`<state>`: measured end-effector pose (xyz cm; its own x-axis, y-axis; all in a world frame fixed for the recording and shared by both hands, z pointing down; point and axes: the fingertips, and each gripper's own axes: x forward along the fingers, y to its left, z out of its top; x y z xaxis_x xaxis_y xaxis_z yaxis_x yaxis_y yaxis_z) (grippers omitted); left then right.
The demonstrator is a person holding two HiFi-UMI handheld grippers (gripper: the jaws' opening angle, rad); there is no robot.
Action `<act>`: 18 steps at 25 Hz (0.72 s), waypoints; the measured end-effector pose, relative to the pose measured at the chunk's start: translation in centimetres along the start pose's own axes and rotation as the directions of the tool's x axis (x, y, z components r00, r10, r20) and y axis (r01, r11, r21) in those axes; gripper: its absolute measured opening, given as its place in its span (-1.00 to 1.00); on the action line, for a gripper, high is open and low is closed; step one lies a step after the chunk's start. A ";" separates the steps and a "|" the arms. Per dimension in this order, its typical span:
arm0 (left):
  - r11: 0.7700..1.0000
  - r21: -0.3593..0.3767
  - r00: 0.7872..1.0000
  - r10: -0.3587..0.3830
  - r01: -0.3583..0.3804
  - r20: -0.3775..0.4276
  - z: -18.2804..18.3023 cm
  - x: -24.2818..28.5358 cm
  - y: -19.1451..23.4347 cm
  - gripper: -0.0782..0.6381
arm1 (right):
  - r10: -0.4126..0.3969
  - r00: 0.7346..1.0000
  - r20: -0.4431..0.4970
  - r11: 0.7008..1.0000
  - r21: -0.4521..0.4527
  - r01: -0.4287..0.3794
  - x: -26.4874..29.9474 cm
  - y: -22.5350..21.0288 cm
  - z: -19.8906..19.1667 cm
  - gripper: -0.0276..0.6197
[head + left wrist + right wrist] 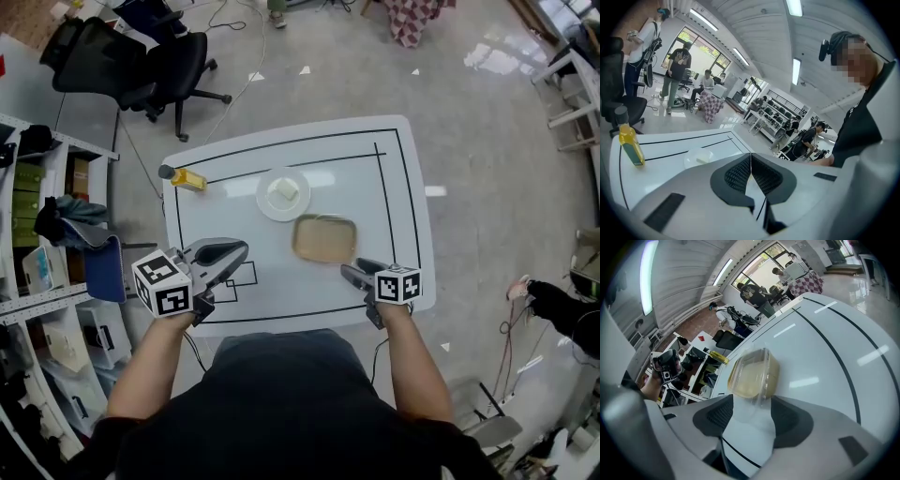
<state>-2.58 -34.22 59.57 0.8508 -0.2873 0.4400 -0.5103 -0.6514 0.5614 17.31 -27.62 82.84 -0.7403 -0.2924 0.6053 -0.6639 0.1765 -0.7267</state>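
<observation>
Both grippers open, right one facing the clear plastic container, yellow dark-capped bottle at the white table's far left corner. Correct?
No: the left gripper is shut, jaws pressed together on nothing, per the left gripper view. The right gripper is open, facing the clear plastic container; the yellow dark-capped bottle stands at the far left corner of the white table.

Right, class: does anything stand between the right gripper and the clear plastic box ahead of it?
Nothing visible does. The right gripper has its jaws apart, and the box lies straight ahead on bare table. The plate and the bottle sit further off to the left.
</observation>
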 end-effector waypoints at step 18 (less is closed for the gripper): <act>0.999 -0.036 1.000 -0.016 0.016 -0.022 -0.9 1.0 0.4 -0.72 | 0.048 0.998 -0.033 0.999 0.025 -0.047 1.4 0.5 -0.8 -0.24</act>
<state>-2.04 -34.13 60.84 0.8560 -0.2609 0.4463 -0.5012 -0.6303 0.5928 15.83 -27.16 83.56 -0.7742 -0.2526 0.5804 -0.6257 0.1665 -0.7621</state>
